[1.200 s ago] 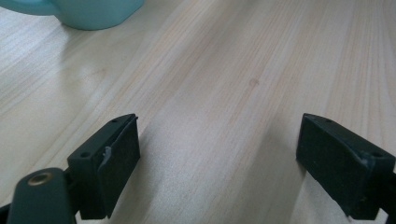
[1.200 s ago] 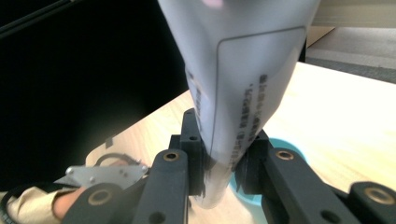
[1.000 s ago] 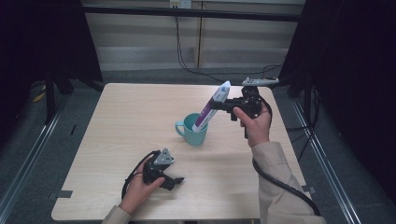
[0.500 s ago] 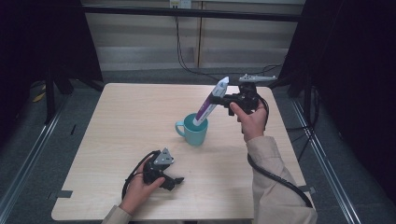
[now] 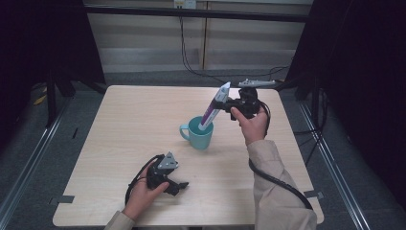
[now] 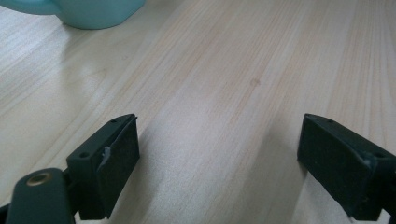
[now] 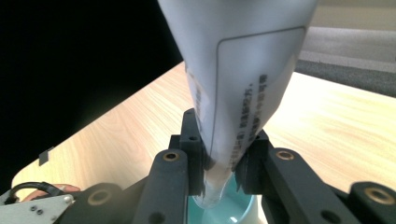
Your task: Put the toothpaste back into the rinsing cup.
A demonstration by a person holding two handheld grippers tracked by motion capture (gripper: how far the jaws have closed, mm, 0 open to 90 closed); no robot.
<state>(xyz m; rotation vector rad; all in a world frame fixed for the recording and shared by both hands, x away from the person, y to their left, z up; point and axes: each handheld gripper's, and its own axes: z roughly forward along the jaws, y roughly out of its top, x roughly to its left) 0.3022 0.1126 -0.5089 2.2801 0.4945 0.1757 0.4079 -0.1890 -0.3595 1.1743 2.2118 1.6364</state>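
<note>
Pale wood grain runs across the surface (image 5: 129, 124), a square top with rounded corners standing on grey floor between dark curtained sides. Nearest the person, the left tool (image 5: 178, 186) rests low on the wood near the front edge, gripped by the left hand (image 5: 143, 189); in the left gripper view its jaws stand wide apart with bare wood between them, holding nothing. Past it, near the middle, sits a teal mug (image 5: 201, 133), handle to the left; its base shows at the upper left corner of the left gripper view (image 6: 93, 11). Above the mug's far side the right tool (image 5: 221, 103) is clamped on a white and purple tube (image 5: 213, 108), which slants with its lower end inside the mug. In the right gripper view the jaws pinch the tube (image 7: 243, 70) near its narrow lower end, over the mug's opening (image 7: 229, 210). Beyond the surface, black cables hang down a pale panelled wall (image 5: 143, 33).
</note>
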